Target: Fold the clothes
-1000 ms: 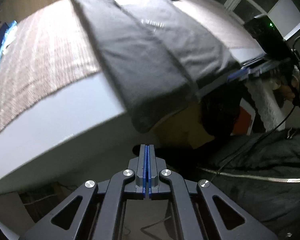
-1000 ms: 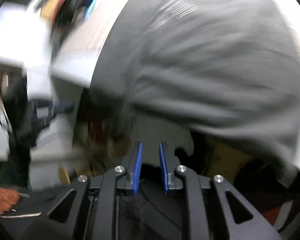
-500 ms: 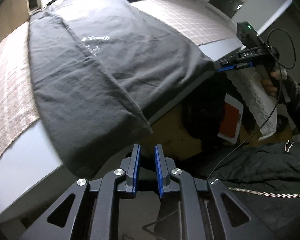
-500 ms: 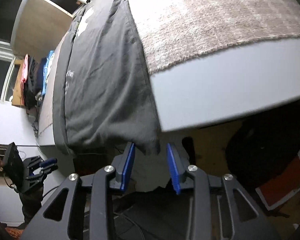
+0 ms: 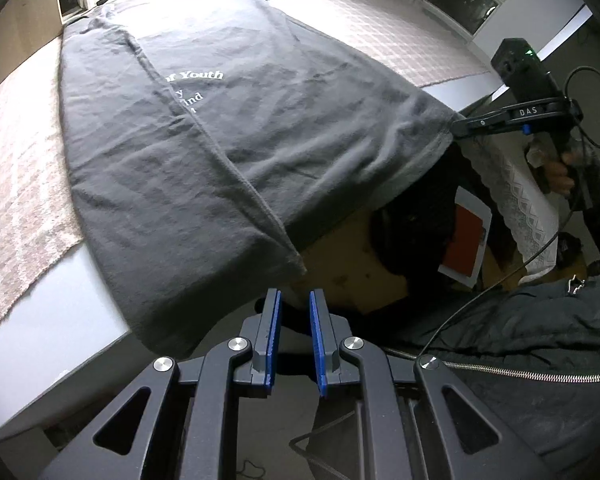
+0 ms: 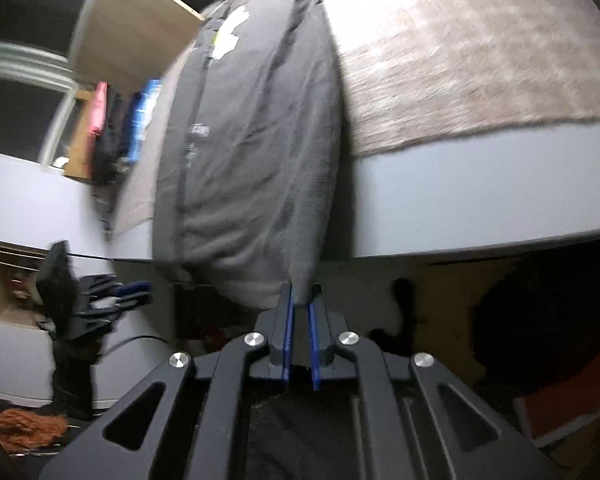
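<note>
A dark grey T-shirt (image 5: 240,140) with white lettering lies flat on the covered table, one side folded over and its hem hanging past the near edge. My left gripper (image 5: 294,300) hovers just short of the near hem corner (image 5: 298,266), its jaws a little apart with nothing between them. My right gripper (image 6: 299,300) is closing on the other hem corner (image 6: 302,280), and the cloth runs between its blue pads. The left wrist view shows that same gripper (image 5: 460,127) pinching the corner at the table's edge, the cloth drawn taut to it.
A beige checked cover (image 5: 380,28) lies over the white table (image 5: 60,332). A person's dark zipped jacket (image 5: 520,360) fills the lower right. A red and white sheet (image 5: 464,240) and a lace cloth (image 5: 512,184) sit below. Clothes (image 6: 140,120) hang at the far left.
My left gripper slid along the table edge to the shirt's near corner and its jaws parted. My right gripper opened around the other hem corner, then closed on it.
</note>
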